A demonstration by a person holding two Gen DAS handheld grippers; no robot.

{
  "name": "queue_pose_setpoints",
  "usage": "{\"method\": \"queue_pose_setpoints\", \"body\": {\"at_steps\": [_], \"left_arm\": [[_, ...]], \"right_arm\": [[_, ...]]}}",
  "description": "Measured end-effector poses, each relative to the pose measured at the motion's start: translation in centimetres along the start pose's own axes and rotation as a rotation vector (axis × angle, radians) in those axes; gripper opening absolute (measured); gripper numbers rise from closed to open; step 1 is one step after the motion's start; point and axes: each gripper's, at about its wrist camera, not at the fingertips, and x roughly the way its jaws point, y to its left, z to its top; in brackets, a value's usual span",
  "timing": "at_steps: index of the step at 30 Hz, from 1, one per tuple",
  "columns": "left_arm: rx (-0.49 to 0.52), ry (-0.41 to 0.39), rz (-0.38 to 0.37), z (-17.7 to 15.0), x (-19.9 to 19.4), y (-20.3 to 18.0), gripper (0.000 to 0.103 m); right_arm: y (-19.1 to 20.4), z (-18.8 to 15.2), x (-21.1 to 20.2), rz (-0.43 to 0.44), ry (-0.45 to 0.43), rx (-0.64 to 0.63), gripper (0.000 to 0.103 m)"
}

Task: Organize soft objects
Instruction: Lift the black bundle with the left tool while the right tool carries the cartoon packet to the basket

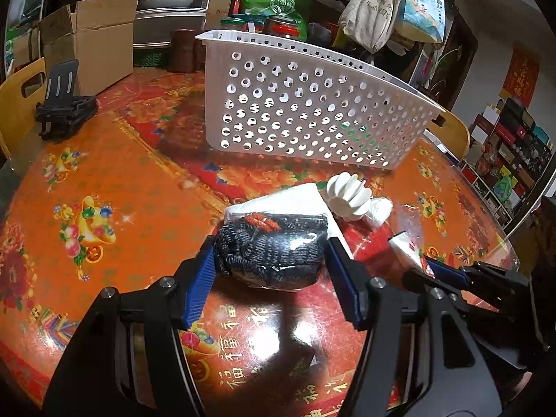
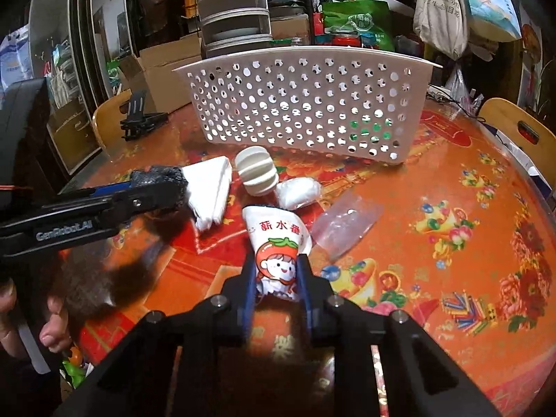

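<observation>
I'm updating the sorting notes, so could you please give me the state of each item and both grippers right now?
left gripper: shut on the dark knitted bundle
right gripper: shut on the tomato-print packet
white basket: upright on the table, something green inside
folded white cloth: lying on the table
white ribbed piece: loose on the table
clear plastic bag: flat on the table, apparently empty

We are in a lived-in home: a round desk (image 1: 104,180) under a red festive oilcloth, tote bags (image 1: 371,10) hanging behind, cardboard boxes (image 1: 93,41), stacked plastic drawers (image 2: 232,10) and crowded shelves (image 1: 510,160) along the wall.
</observation>
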Motion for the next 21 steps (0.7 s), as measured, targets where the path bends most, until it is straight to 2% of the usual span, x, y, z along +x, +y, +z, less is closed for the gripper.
{"method": "queue_pose_setpoints", "body": {"at_steps": [12, 21], "left_arm": [[0.037, -0.033, 0.016, -0.4, -0.6, -0.5, 0.059], [0.027, -0.066, 0.025, -0.5, -2.1, -0.4, 0.059]], "right_arm": [[-0.3, -0.2, -1.8, 0.019, -0.056, 0.010, 0.017], [-0.9, -0.2, -3.1, 0.013, -0.090, 0.015, 0.017]]}}
